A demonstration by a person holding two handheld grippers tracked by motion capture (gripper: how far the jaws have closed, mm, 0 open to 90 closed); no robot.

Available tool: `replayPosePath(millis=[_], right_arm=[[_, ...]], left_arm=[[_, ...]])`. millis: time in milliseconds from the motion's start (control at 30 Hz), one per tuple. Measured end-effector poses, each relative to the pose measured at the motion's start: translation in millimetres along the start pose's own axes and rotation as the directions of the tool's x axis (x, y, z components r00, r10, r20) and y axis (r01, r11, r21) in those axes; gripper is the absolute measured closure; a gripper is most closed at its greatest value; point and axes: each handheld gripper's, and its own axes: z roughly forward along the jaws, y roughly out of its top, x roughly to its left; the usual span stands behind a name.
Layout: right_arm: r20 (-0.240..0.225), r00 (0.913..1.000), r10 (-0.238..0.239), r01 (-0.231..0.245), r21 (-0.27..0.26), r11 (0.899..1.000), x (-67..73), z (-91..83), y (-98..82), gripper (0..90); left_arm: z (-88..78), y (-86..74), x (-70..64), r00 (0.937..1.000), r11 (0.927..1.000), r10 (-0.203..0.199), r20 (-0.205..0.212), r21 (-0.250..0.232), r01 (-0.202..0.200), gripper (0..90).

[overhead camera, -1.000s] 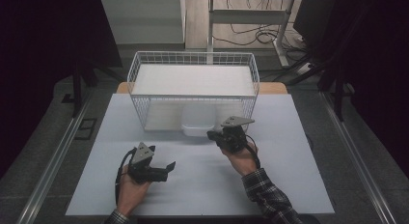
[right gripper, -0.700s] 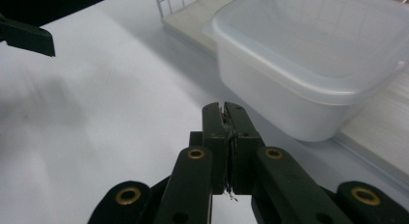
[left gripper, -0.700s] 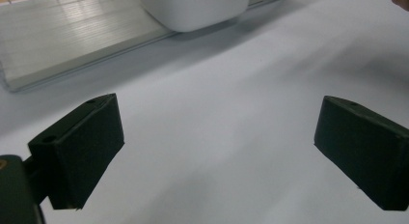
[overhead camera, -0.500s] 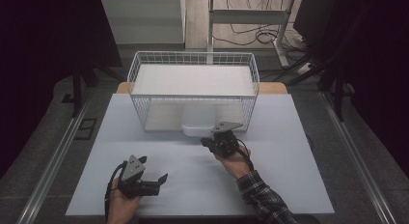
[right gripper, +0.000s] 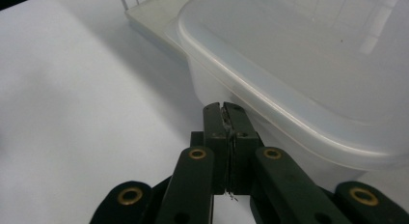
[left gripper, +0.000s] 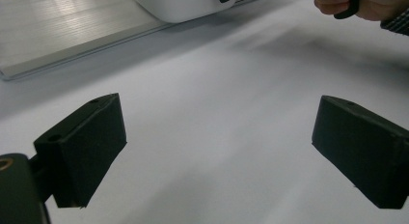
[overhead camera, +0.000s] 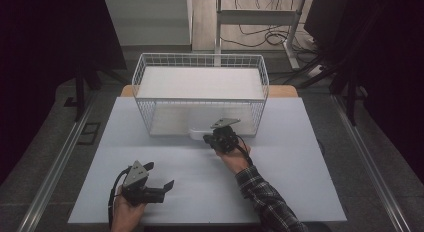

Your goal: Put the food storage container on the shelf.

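Note:
A translucent white plastic container (overhead camera: 196, 134) (right gripper: 313, 64) sits on the table just in front of the white wire basket (overhead camera: 200, 57). My right gripper (overhead camera: 206, 138) (right gripper: 224, 108) is shut, jaws pressed together with nothing between them. Its tips are at the container's side wall, just under the rim; I cannot tell whether they touch it. My left gripper (overhead camera: 160, 175) (left gripper: 217, 151) rests low near the table's front left, jaws wide open over bare tabletop. In the left gripper view the container (left gripper: 178, 4) is far ahead, with the person's right hand (left gripper: 357, 4) beside it.
The wire basket has a white liner on its floor and stands at the back centre of the white table (overhead camera: 300, 182). A plaid sleeve (overhead camera: 265, 202) crosses the table's near right part. Dark floor, metal rails and desk legs surround the table.
The right gripper has moved left and down, toward the container in front of the basket. The left gripper drew back toward the near edge, then stayed still.

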Motion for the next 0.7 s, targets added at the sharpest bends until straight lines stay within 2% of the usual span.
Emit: replayPosePath(millis=[233,700], right_arm=[[0.016,0.9998,-0.007,0.007,-0.002,1.000,-4.5,3.8,8.7,88.5],[0.052,0.9986,0.003,-0.003,0.009,1.000,-23.1,12.2,20.3,88.5]], left_arm=[[0.1,0.1,-0.4,1.0000,1.0000,-0.004,-0.001,-0.005,0.004,4.5],[2.9,0.0,-0.2,0.9999,0.9999,0.012,-0.004,0.010,-0.012,3.9]])
